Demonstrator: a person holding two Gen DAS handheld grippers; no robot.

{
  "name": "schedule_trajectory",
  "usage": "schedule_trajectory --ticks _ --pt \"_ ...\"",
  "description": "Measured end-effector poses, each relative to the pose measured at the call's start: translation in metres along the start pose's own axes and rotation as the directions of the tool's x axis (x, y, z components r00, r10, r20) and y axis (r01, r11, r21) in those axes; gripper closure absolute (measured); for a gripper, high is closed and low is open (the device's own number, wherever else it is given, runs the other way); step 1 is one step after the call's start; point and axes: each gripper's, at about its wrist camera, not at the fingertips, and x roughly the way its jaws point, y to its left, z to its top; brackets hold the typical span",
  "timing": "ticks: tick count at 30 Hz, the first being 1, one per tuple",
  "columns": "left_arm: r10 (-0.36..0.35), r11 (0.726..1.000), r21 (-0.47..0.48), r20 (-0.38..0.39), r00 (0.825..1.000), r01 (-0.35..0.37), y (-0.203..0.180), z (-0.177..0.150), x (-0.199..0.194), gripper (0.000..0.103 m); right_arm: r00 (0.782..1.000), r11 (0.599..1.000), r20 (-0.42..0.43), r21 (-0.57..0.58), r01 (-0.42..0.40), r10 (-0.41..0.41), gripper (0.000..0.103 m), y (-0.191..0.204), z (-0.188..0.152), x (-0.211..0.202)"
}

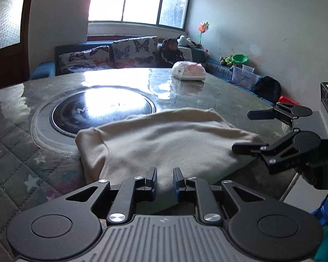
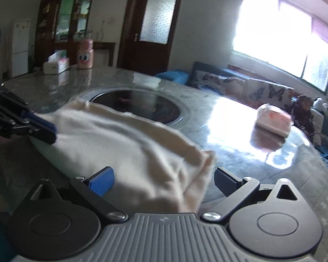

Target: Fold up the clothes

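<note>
A cream garment [image 1: 164,139] lies folded on the round table [image 1: 185,91], near its front edge. My left gripper [image 1: 165,181] is shut on the garment's near edge, with cloth pinched between its pads. In the right wrist view the left gripper [image 2: 43,128] clamps the left end of the garment [image 2: 124,148]. My right gripper [image 2: 164,183] stands wide open, and the garment's bunched right end lies between its fingers without being pressed. Seen from the left wrist, the right gripper [image 1: 251,131] is open at the cloth's right edge, its lower finger at the fabric.
A round black insert [image 1: 102,111] sits in the table's middle, just behind the garment. A wrapped tissue pack [image 1: 188,71] lies at the far side. A tissue box [image 2: 55,64] and a pink jar [image 2: 85,53] stand at the far left. A butterfly-print sofa [image 1: 120,52] is beyond the table.
</note>
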Motion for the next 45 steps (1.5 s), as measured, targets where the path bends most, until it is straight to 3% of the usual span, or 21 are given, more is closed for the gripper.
schedule_trajectory --ticks 4,9,13,16,21,24,29,31,35,38,40,45 --pt "0.005 0.999 -0.032 -0.017 1.000 -0.006 0.006 -0.002 0.004 0.085 0.998 0.999 -0.044 0.011 0.038 -0.037 0.004 -0.008 -0.006 0.005" --pt "-0.007 0.999 -0.043 0.000 1.000 0.007 0.008 0.003 -0.003 0.084 0.999 1.000 -0.040 0.009 0.018 -0.018 0.004 -0.010 0.000 0.002" --pt "0.031 0.995 -0.098 0.028 0.999 -0.028 0.022 0.012 -0.014 0.080 0.998 0.997 -0.019 -0.043 -0.058 0.057 0.005 -0.002 0.019 -0.001" --pt "0.081 0.981 -0.178 0.016 0.997 -0.077 0.042 0.016 -0.018 0.080 0.987 0.980 -0.035 -0.114 -0.162 0.159 0.013 0.017 0.030 0.004" --pt "0.139 0.960 -0.242 -0.017 0.990 -0.139 0.064 0.012 -0.022 0.078 0.946 0.915 -0.074 -0.237 -0.325 0.317 0.021 0.057 0.048 0.015" --pt "0.160 0.938 -0.305 -0.034 0.987 -0.163 0.078 0.011 -0.024 0.071 0.913 0.860 -0.108 -0.305 -0.408 0.394 0.029 0.083 0.054 0.022" --pt "0.150 0.911 -0.383 -0.029 0.988 -0.150 0.093 0.012 -0.030 0.065 0.863 0.763 -0.171 -0.408 -0.501 0.476 0.046 0.124 0.061 0.030" --pt "0.140 0.905 -0.402 -0.029 0.990 -0.140 0.095 0.013 -0.030 0.062 0.860 0.739 -0.180 -0.446 -0.505 0.478 0.049 0.137 0.061 0.032" --pt "0.110 0.889 -0.445 -0.028 0.994 -0.111 0.098 0.013 -0.029 0.056 0.877 0.708 -0.174 -0.529 -0.467 0.448 0.053 0.163 0.060 0.037" --pt "0.077 0.862 -0.500 -0.024 0.997 -0.079 0.103 0.011 -0.028 0.052 0.890 0.711 -0.181 -0.545 -0.445 0.419 0.067 0.171 0.060 0.043" --pt "0.054 0.838 -0.543 -0.023 0.998 -0.058 0.106 0.009 -0.027 0.050 0.895 0.733 -0.174 -0.520 -0.438 0.411 0.081 0.170 0.061 0.046" --pt "-0.019 0.754 -0.656 0.002 1.000 0.016 0.113 0.004 -0.020 0.046 0.887 0.799 -0.140 -0.389 -0.458 0.440 0.088 0.146 0.076 0.042"
